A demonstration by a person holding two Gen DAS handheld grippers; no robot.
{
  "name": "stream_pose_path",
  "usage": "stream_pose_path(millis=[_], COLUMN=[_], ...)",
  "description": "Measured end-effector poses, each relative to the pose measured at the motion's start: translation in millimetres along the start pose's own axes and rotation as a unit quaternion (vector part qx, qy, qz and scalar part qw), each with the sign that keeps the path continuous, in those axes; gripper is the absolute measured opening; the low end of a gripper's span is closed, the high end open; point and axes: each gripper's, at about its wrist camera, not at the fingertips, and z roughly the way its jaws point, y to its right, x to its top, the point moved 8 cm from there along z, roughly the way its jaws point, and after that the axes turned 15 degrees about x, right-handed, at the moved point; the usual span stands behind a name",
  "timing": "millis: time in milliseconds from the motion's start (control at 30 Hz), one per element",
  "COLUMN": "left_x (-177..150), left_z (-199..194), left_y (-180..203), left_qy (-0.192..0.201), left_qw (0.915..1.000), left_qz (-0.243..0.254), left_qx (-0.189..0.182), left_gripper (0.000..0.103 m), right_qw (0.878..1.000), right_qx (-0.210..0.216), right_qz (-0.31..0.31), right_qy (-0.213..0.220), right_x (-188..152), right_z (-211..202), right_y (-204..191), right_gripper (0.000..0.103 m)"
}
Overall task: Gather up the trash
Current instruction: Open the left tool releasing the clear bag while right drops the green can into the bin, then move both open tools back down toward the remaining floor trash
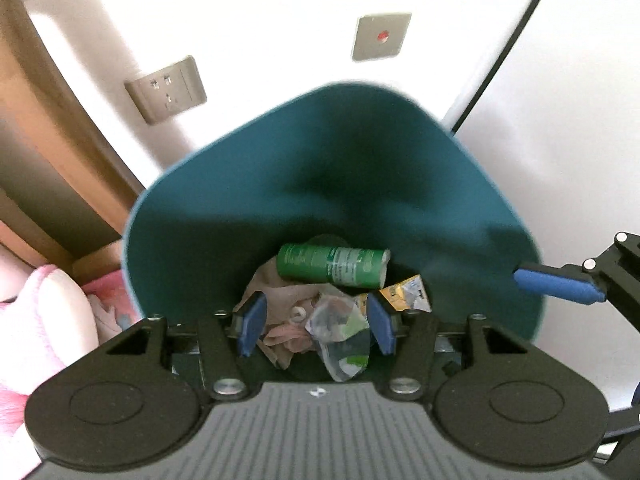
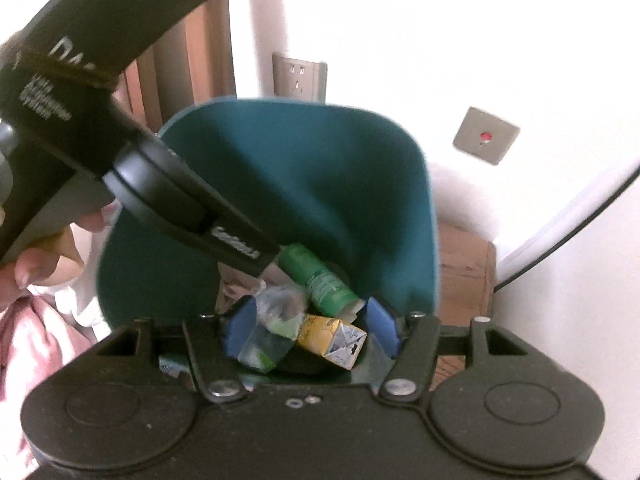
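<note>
A teal bin (image 1: 360,152) (image 2: 320,168) stands below both grippers. On its bottom lie a green can (image 1: 332,266) (image 2: 320,280), a yellow carton (image 1: 408,294) (image 2: 332,336), a crumpled clear wrapper (image 1: 340,332) (image 2: 276,312) and beige cloth (image 1: 280,304). My left gripper (image 1: 316,324) hangs open above the trash, its blue pads apart and pressing on nothing. My right gripper (image 2: 310,330) is open too, over the carton and wrapper without gripping them. One blue finger (image 1: 556,284) of the right gripper shows at the bin's right rim.
The bin stands against a white wall with a socket plate (image 1: 166,90) and a plate with a red dot (image 1: 382,36). A wooden door frame (image 1: 40,120) and pink fabric (image 1: 40,320) are on the left. A black cable (image 1: 500,60) runs on the right.
</note>
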Motion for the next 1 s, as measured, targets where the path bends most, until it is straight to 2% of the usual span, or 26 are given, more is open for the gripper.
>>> stream_pose_path(millis=[167, 400, 567, 633, 733, 900, 1000], left_x=[-5.1, -22.9, -44.9, -56.6, -76.9, -118.2, -141.4], left_z=[-41.5, -104.6, -145.7, -162.2, -183.4, -210.7, -220.3], left_y=[0.2, 9.2, 24.4, 32.7, 47.6, 76.3, 91.6], left_qy=[0.034, 0.083, 0.106, 0.125, 0.149, 0.168, 0.176], left_qw=[0.9994, 0.9962, 0.9925, 0.9892, 0.9838, 0.9767, 0.9733], left_qz=[-0.006, -0.023, -0.054, -0.065, -0.079, -0.106, -0.120], left_qx=[0.000, 0.018, 0.026, 0.042, 0.061, 0.082, 0.087], left_gripper=[0.054, 0.054, 0.054, 0.055, 0.067, 0.070, 0.077], right_qw=[0.999, 0.995, 0.991, 0.988, 0.984, 0.976, 0.971], right_qx=[0.005, 0.023, 0.042, 0.050, 0.068, 0.088, 0.095], right_qz=[0.008, 0.009, 0.010, 0.011, 0.015, 0.033, 0.042], right_qy=[0.040, 0.093, 0.129, 0.143, 0.165, 0.197, 0.216], right_x=[-8.1, -21.4, -47.6, -59.6, -81.6, -116.2, -130.8], right_z=[-41.3, -95.4, -134.0, -147.8, -165.8, -187.9, -194.8], right_y=[-4.4, -6.1, -1.1, 1.4, 6.5, 20.9, 30.6], right_gripper=[0.062, 0.062, 0.063, 0.066, 0.069, 0.076, 0.081])
